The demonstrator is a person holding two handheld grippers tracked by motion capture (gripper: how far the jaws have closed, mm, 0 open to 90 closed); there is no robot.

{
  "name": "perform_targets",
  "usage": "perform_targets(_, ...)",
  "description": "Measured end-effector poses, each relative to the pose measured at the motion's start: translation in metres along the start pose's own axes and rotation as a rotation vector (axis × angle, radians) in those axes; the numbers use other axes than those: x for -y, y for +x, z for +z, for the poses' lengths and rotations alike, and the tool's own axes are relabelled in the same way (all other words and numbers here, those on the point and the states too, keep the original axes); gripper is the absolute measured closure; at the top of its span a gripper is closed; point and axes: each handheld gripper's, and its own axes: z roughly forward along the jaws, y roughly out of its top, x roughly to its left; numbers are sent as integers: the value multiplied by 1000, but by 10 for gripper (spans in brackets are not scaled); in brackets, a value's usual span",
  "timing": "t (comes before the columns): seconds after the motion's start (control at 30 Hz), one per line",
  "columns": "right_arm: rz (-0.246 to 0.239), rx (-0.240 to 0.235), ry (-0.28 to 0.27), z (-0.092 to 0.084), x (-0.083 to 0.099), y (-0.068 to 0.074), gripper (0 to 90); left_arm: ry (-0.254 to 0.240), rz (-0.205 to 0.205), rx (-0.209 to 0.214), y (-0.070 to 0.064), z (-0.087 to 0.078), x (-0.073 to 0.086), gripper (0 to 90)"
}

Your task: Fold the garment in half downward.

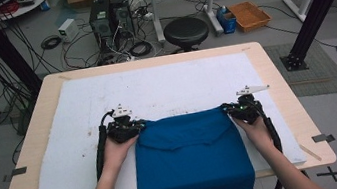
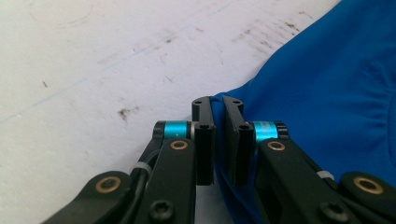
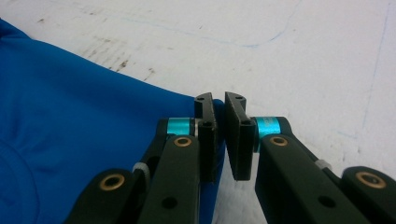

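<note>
two far corners of the blue cloth [image 1: 193,154] are pinched, one by the left gripper [image 1: 137,127], one by the right gripper [image 1: 227,109]; the cloth is draped over the near edge of the white mat [image 1: 79,118].

Both forearms reach forward, spread apart; the left tongs [image 1: 137,126] and right tongs [image 1: 227,109] point inward toward each other, jaws clamped nearly together.

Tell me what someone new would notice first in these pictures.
A bright blue cloth lies folded on the white mat, hanging over the table's near edge. The left claw and the right claw each pinch one of its far corners, a hand behind each.
</note>
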Motion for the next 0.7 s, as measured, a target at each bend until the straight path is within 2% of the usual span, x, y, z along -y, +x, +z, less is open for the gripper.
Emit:
perform_targets(0.2, -17, 20, -1, 6, -3, 0, 841, -1, -3, -19, 4, 7, -1, 823)
perform_targets(0.3, -20, 25, 1, 7, -3, 0, 828, -6, -9, -39, 4, 6, -1, 768)
perform_targets(0.33, -23, 28, -4, 6, -3, 0, 817, -11, -13, -54, 4, 4, -2, 729)
perform_targets(0.47, -14, 40, -31, -1, -4, 0, 740, -34, -41, -64, 2, -8, -2, 593)
perform_targets(0.53, -14, 38, -40, -5, -3, 0, 714, -40, -49, -58, -2, -16, 0, 567)
perform_targets(0.7, -9, 54, -37, -23, 5, 8, 631, -43, -105, -37, -14, -32, 15, 547)
